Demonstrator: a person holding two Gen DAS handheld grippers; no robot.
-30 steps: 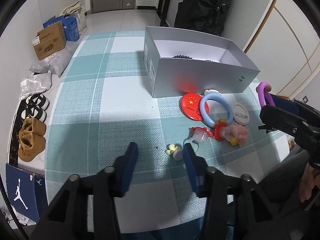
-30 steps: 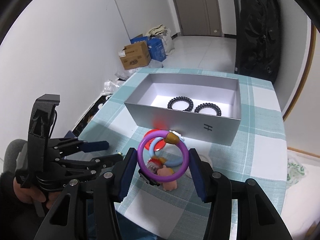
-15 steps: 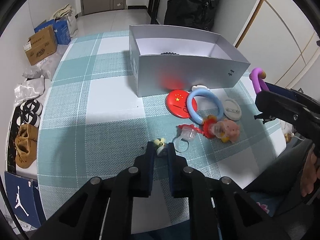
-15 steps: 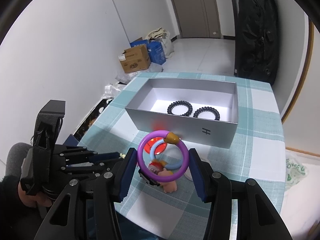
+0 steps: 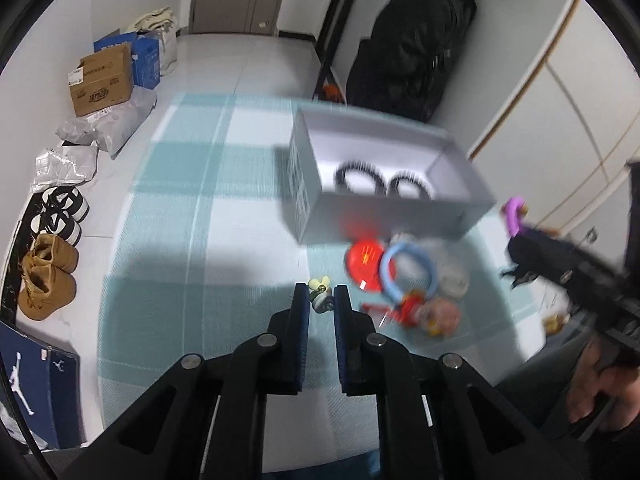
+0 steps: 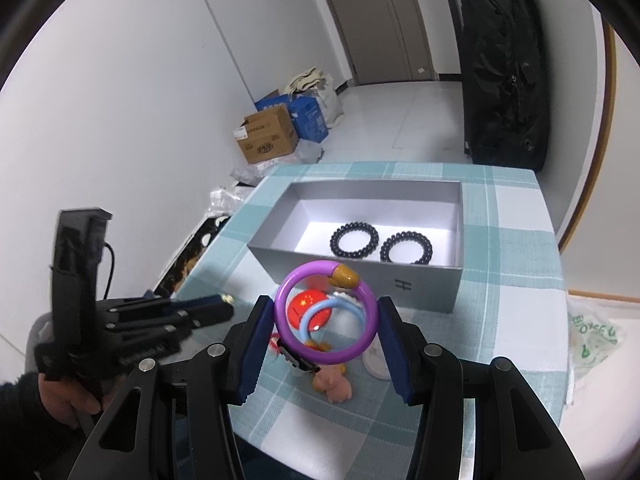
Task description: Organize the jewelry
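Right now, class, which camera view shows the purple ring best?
The right wrist view: the purple ring stands whole and sharp between the right gripper fingers, its brown bead at the top. The left wrist view shows only a blurred purple arc above that gripper at the right edge.

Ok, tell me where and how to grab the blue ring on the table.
Take the blue ring at its far arc, near the box, coming from above with a finger through the open middle. Its near end meets the red charm and pink pig, and its left arc overlaps the red disc.
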